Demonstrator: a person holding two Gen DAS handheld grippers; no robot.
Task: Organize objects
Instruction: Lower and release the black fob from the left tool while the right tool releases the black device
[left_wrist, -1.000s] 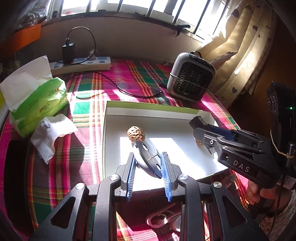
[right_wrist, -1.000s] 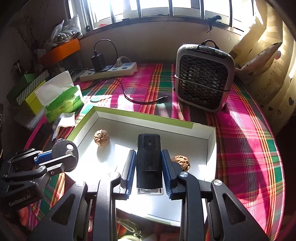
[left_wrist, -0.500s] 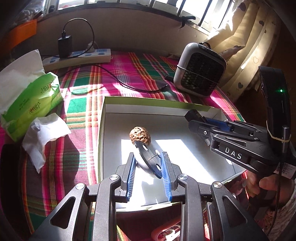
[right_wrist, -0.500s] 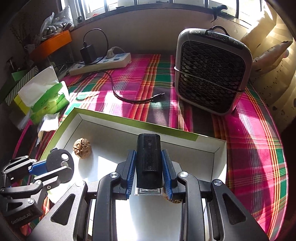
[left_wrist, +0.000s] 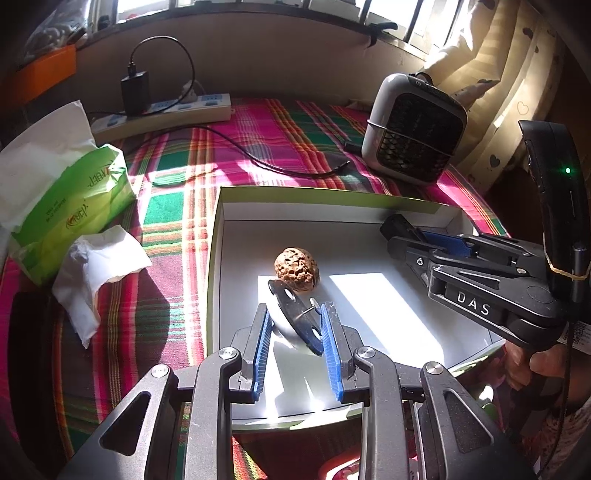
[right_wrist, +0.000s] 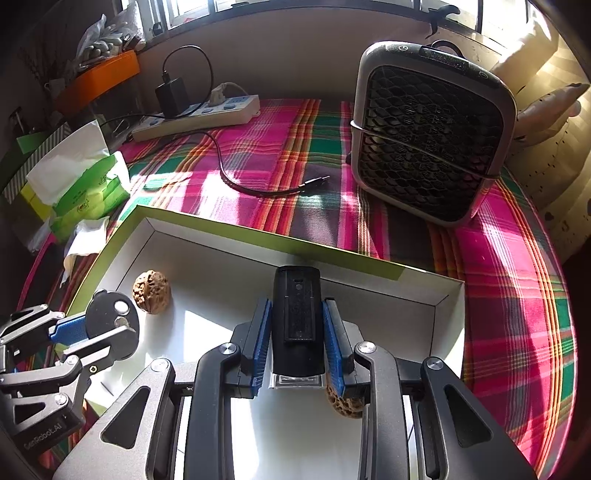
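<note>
- Box (left_wrist: 218, 258): shallow, white card inside, green rim, lying on the plaid cloth (right_wrist: 280, 162) over the desk.
- In the box: a walnut (left_wrist: 296, 265), round, brown, deeply pitted, near the left wall. In the right wrist view a second walnut (right_wrist: 345, 400) shows partly under the right gripper's own finger.
- Left gripper (left_wrist: 295, 317): jaws pinching a flat dark disc (left_wrist: 295, 315) with round holes, held on edge and tilted, just over the box floor. The disc's far tip is just beside the walnut; cannot tell if they touch.
- Right gripper (right_wrist: 297, 332): jaws pressed onto a black block (right_wrist: 297, 317), matte plastic, rectangular, pointing forward over the box's right half, a clear end at its near side.
- Blue ribbed pads (left_wrist: 260, 354) line both grippers.
- Outside the box, left: green tissue pack (left_wrist: 70, 206), soft and glossy, white sheet sticking up; a crumpled tissue (left_wrist: 92, 269) beside it.
- Far side: white power strip (right_wrist: 199, 118) with a black charger (right_wrist: 171, 92) plugged in, its cable (right_wrist: 236, 181) trailing loose across the cloth.
- Right rear: small grey heater (right_wrist: 432, 133), rounded square, black honeycomb grille.
</note>
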